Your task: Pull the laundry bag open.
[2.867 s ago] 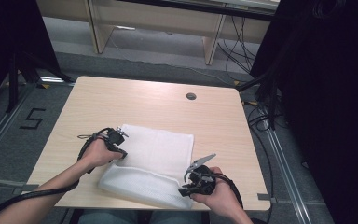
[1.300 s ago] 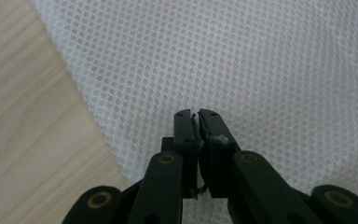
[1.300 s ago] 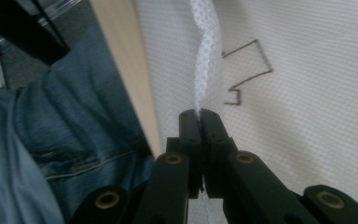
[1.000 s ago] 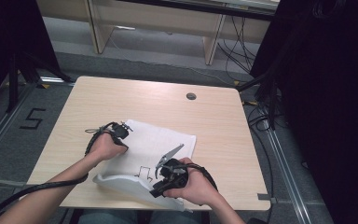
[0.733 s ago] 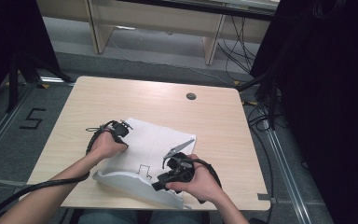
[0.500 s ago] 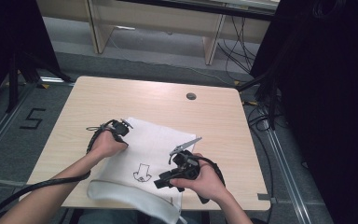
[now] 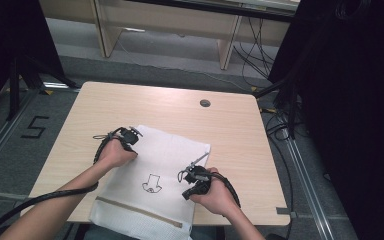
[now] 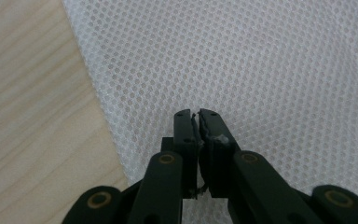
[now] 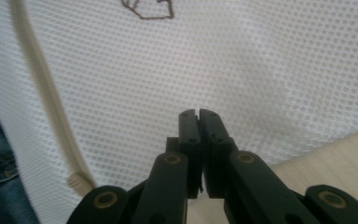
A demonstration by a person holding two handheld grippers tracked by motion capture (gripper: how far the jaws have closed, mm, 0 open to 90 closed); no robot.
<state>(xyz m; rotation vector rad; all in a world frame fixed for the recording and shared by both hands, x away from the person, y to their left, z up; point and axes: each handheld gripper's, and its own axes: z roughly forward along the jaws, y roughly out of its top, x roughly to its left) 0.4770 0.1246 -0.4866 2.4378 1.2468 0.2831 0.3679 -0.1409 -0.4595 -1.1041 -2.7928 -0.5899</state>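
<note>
Lying unfolded now, mesh bag (image 7: 152, 185)

White mesh bag (image 7: 156, 185) w/ fine round holes is lying flat on the surface (image 7: 190, 120), spread out, near edge hanging over the front edge toward the person. Beige zip (image 7: 140, 212) is running across near that end. Small dark outline print (image 7: 153, 183) is sitting mid-bag. Far corners are resting approx. at surface centre.

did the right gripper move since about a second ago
Yes. In the high view the right gripper has gone right, away from the black drawing on the white mesh bag, toward the bag's right edge. Its jaws have just been closing.
</note>
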